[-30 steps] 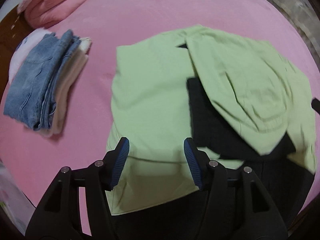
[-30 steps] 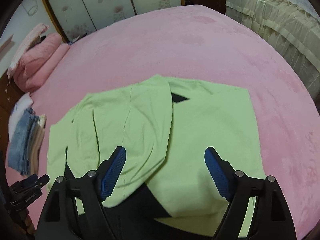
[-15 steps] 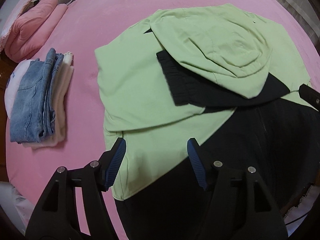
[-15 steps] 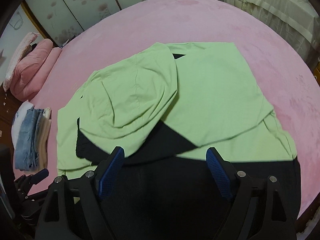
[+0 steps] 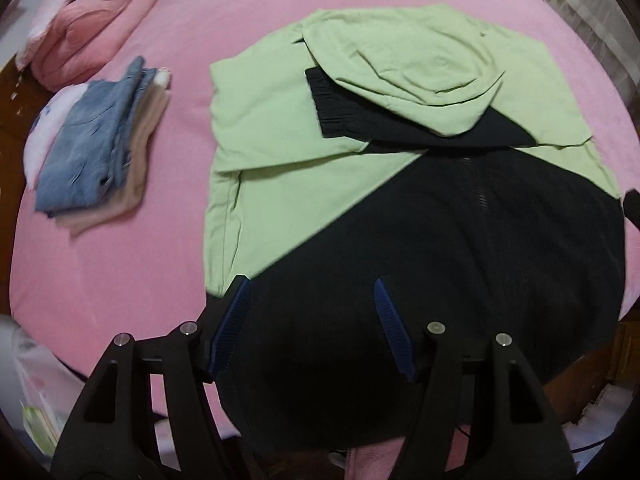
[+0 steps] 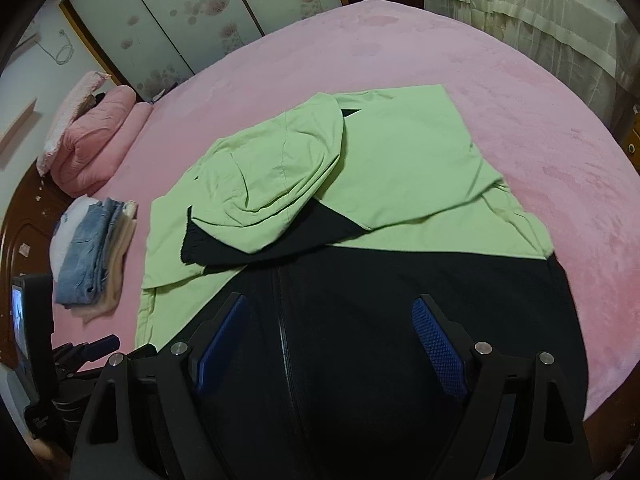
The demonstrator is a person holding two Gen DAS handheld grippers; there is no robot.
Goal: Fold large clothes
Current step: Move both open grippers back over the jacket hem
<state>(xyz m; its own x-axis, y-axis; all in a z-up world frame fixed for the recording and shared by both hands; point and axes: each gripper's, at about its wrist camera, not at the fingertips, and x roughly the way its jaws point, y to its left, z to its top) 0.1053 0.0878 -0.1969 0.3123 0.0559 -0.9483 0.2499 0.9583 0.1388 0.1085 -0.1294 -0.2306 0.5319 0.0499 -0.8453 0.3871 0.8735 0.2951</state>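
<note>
A large green and black zip jacket (image 5: pixel 288 168) lies flat on the pink bed, its green hood (image 5: pixel 420 76) folded over the upper body and a black cuffed sleeve (image 5: pixel 344 112) laid across under it. Its black lower part (image 5: pixel 460 280) hangs toward the near bed edge. It also shows in the right wrist view (image 6: pixel 400 184), with the zipper (image 6: pixel 284 320) running down the black part. My left gripper (image 5: pixel 312 320) is open and empty above the black hem. My right gripper (image 6: pixel 332 340) is open and empty above the same black part.
A stack of folded clothes with jeans on top (image 5: pixel 92 152) sits at the left of the bed (image 5: pixel 120 272), also in the right wrist view (image 6: pixel 92 252). A pink quilt (image 5: pixel 92 28) lies at the far left corner. A cream curtain (image 6: pixel 540 20) hangs at the far right.
Both grippers have pulled back toward the near bed edge, so the jacket's black lower part has come into view. The jacket itself has not moved.
</note>
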